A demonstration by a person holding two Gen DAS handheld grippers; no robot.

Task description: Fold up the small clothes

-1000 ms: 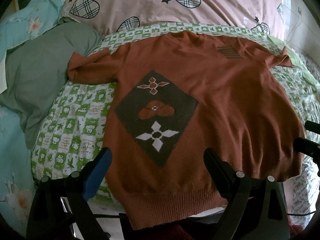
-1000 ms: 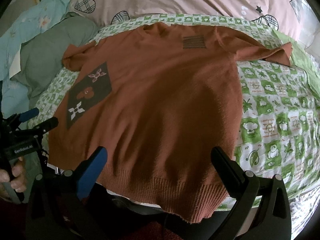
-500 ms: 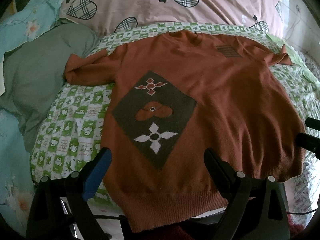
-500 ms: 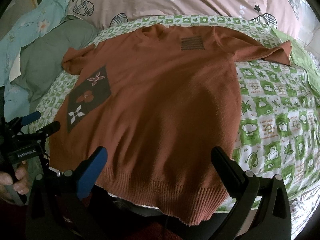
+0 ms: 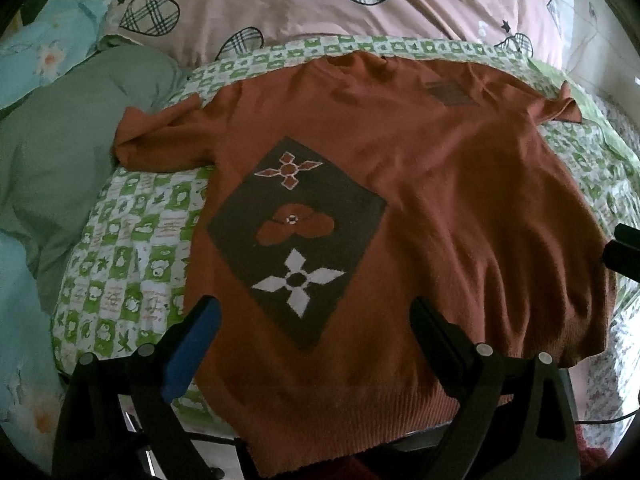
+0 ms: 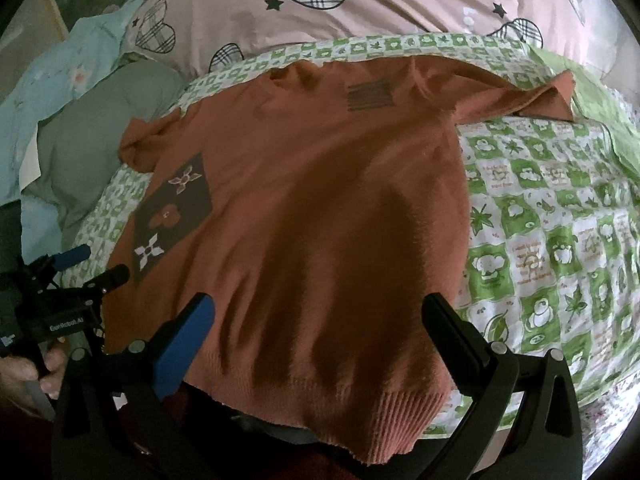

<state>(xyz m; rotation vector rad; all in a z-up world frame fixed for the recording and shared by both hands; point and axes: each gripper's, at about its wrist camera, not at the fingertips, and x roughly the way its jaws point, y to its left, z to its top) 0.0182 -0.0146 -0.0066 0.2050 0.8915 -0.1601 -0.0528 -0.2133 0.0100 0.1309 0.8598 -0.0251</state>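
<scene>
A small rust-orange knit sweater (image 5: 440, 184) lies flat on the bed, neck away from me, both short sleeves spread out. It has a dark diamond patch (image 5: 296, 240) with flower shapes on its left side and a striped label (image 6: 368, 96) near the neck. My left gripper (image 5: 316, 316) is open and empty, hovering over the ribbed hem at the sweater's lower left. My right gripper (image 6: 320, 312) is open and empty over the hem at the lower right. The left gripper also shows in the right wrist view (image 6: 92, 264).
The sweater rests on a green-and-white checked sheet (image 6: 552, 216). A pink pillow with plaid hearts (image 5: 320, 4) lies behind it. A grey-green cushion (image 5: 60, 144) and pale blue floral bedding (image 5: 36, 52) lie to the left. The bed's front edge is just below the hem.
Both grippers have drifted slightly nearer to the sweater's hem; the sweater has not moved and both grippers stay open.
</scene>
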